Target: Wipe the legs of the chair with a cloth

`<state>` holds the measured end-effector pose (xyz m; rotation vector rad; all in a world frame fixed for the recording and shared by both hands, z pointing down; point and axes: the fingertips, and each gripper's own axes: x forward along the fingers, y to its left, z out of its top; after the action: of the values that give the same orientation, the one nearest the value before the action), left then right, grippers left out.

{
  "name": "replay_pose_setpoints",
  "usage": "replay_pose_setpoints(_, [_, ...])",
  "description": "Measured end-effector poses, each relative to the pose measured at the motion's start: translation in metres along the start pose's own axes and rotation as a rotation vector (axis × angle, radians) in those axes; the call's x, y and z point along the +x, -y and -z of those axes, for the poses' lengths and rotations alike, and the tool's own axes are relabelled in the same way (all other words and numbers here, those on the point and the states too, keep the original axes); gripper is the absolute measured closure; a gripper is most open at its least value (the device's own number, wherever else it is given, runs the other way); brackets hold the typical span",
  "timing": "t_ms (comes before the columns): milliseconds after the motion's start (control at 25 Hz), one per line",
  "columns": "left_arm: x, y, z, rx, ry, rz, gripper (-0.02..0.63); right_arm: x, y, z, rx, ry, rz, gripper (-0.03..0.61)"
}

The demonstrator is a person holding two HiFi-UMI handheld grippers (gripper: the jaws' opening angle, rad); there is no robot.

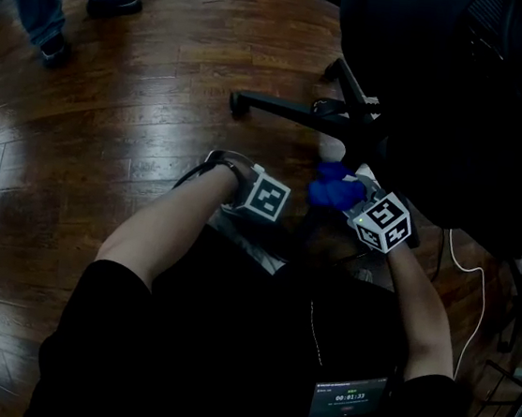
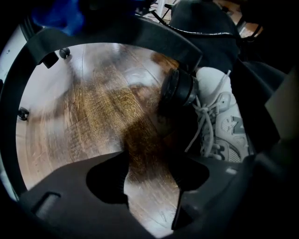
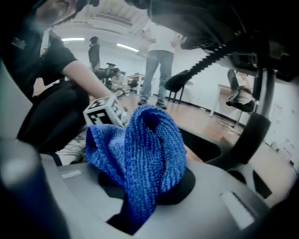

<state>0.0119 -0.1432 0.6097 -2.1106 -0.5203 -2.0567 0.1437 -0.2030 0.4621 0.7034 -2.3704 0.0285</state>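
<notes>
Tightly — right hand-held gripper (image 3: pixel 139 205) pinches blue cloth (image 3: pixel 140 149).

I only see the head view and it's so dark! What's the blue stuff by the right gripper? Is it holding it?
Observer: Yes. In the right gripper view, the right gripper is shut on a bunched blue cloth.
Operator: Has the left one got anything?
Observer: No. The left gripper is open, with only wooden floor between its jaws.
Operator: What's next to it?
Observer: A white laced shoe, right beside a black wheel.
</notes>
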Motion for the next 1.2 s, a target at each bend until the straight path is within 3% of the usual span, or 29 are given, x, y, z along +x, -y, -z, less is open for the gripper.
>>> replay_pose_setpoints(240, [-0.003,-0.003,-0.002,-0.022,0.04,-0.003,0.364,-0.004,0.094,-0.011,0.046,-0.014,0.226,0.494])
replay_pose_setpoints(440, [-0.004,-0.006,-0.001,-0.033,0.045,-0.007,0.379,-0.006,0.096,-0.014,0.098,0.015,0.28,0.495])
replay_pose_setpoints(560, [-0.003,-0.005,-0.001,-0.031,0.031,-0.006,0.379,-0.005,0.051,-0.007,0.073,0.008,0.179,0.494])
replay_pose_setpoints(760, [-0.001,-0.003,0.001,-0.041,0.005,-0.011,0.379,-0.001,-0.078,0.003,-0.047,-0.032,-0.145,0.492])
replay_pose_setpoints(840, [-0.002,-0.003,0.0,-0.044,0.008,-0.015,0.377,-0.002,-0.11,0.006,-0.074,-0.031,-0.228,0.492])
replay_pose_setpoints(1080, [-0.001,-0.004,-0.002,-0.043,0.018,-0.012,0.377,-0.002,-0.109,0.006,-0.093,-0.015,-0.286,0.495])
replay_pose_setpoints(1200, [-0.002,-0.004,-0.002,-0.041,0.022,-0.005,0.378,-0.001,-0.077,0.002,-0.065,0.0,-0.24,0.497])
